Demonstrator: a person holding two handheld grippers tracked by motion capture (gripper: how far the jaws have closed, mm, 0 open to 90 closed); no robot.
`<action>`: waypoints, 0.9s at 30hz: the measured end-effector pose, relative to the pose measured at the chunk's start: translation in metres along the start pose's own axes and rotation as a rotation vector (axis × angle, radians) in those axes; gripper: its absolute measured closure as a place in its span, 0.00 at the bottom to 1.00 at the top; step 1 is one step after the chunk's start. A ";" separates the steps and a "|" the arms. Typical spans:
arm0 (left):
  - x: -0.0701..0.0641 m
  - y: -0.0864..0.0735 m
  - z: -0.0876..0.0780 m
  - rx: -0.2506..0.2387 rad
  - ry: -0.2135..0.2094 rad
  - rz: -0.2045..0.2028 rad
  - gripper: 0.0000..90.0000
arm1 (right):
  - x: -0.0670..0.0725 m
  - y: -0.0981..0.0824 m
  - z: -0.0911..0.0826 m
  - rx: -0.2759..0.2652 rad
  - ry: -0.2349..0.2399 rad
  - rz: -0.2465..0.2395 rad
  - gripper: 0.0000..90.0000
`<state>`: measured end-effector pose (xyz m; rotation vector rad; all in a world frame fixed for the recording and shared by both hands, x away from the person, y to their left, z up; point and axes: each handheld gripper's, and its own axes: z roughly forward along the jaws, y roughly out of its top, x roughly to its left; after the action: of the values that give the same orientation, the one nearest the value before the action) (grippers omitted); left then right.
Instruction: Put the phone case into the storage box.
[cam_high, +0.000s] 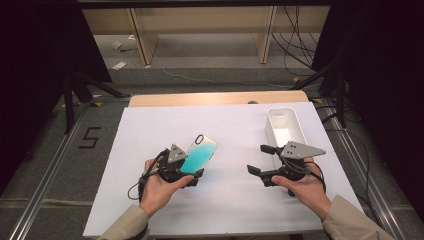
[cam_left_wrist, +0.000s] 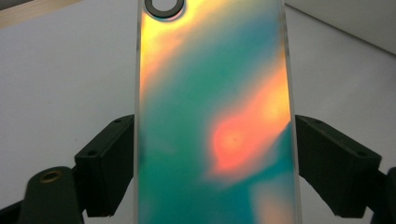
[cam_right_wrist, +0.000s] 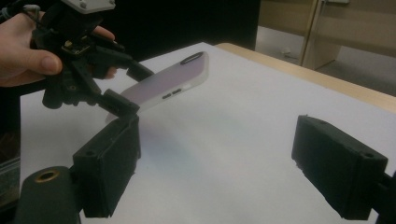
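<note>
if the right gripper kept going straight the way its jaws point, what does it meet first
Probably the phone held in the left gripper. The right gripper is open and aimed across the white table toward the left hand; bare surface lies between. Depth and height are unclear, so it might pass just beside or under the tilted phone.

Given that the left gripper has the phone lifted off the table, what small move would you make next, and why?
Probably carry the phone rightward toward the white bin. The left gripper clamps it by its long edges, tilted above the white table; the right gripper hangs open and empty just in front of the bin, so it may need to clear the way.
</note>
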<state>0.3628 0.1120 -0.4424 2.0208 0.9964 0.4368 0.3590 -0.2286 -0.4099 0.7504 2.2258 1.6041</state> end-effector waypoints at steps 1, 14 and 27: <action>0.000 0.000 -0.001 -0.001 -0.003 0.003 0.19 | 0.000 0.001 0.001 0.004 -0.002 0.004 0.18; -0.011 -0.003 -0.003 -0.029 -0.044 0.060 0.19 | 0.005 0.012 0.021 0.003 0.010 0.000 0.18; -0.021 0.000 -0.001 -0.036 -0.060 0.078 0.19 | 0.005 0.021 0.037 -0.001 -0.001 0.017 0.19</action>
<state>0.3488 0.0961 -0.4407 2.0337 0.8698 0.4294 0.3791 -0.1912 -0.4018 0.7725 2.2239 1.6118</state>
